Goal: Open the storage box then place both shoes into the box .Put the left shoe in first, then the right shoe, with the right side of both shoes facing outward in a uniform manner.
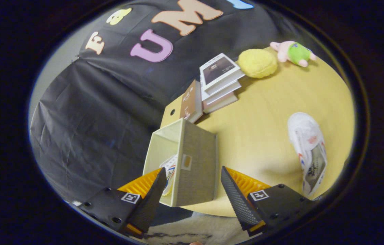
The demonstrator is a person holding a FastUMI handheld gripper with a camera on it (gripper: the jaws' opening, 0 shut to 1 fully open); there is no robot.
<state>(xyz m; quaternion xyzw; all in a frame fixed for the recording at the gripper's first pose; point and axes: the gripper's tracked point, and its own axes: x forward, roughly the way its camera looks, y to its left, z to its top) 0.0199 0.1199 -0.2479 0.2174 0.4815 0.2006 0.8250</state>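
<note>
Gripper (192, 183): fingers spread apart, gripping nothing.
Storage box (197, 163): open, between and just ahead of fingers.
Shoe in box (169, 170): partly visible inside.
White shoe (309, 149): on yellow table (263, 129), beyond one finger.

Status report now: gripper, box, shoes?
Gripper open, fingers either side of box. One shoe inside box. Second shoe lying on table, beyond the fingers. Nothing in between.

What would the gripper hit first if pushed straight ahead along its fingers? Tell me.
Most likely the storage box: it sits between the open gripper fingers, just ahead, one shoe already inside. Depth is hard to judge here.
</note>
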